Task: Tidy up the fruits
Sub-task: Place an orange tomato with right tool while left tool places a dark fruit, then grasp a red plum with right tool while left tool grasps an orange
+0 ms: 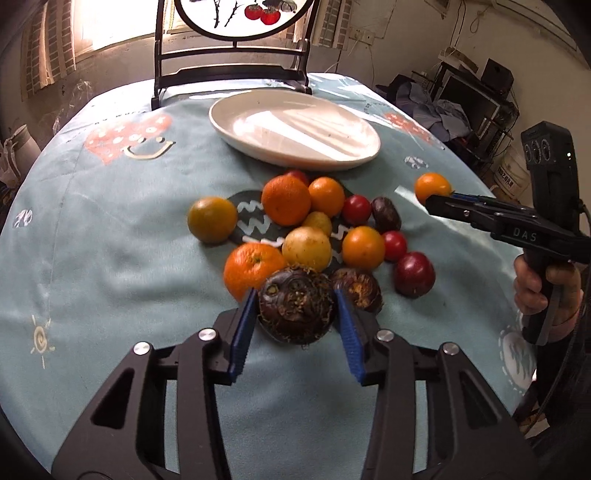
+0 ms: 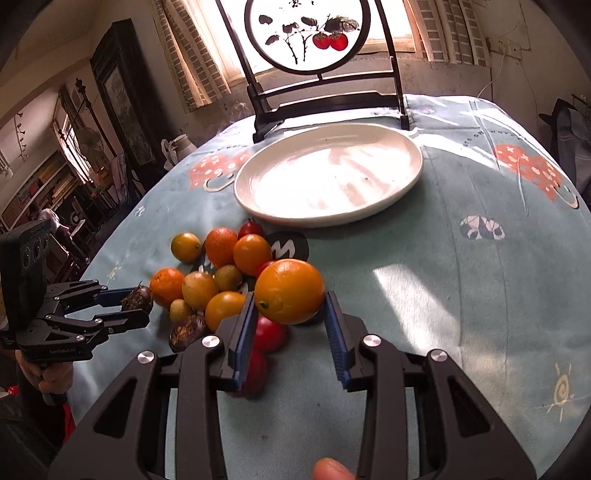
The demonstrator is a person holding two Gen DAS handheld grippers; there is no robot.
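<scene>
My left gripper (image 1: 295,306) is shut on a dark brown water chestnut (image 1: 296,306) and holds it just above the cloth at the near edge of the fruit pile (image 1: 310,229); it also shows in the right wrist view (image 2: 136,299). My right gripper (image 2: 290,295) is shut on an orange (image 2: 290,291) above the right side of the pile; in the left wrist view this orange (image 1: 433,187) sits at its fingertips. The pile holds several oranges, yellow fruits, red tomatoes and dark plums. An empty white plate (image 1: 258,105) (image 2: 369,127) lies behind the pile.
A light blue printed cloth (image 2: 461,295) covers the round table. A dark wooden stand with a round painted panel (image 2: 306,33) stands at the far edge behind the plate. A second water chestnut (image 1: 356,290) lies beside the left gripper.
</scene>
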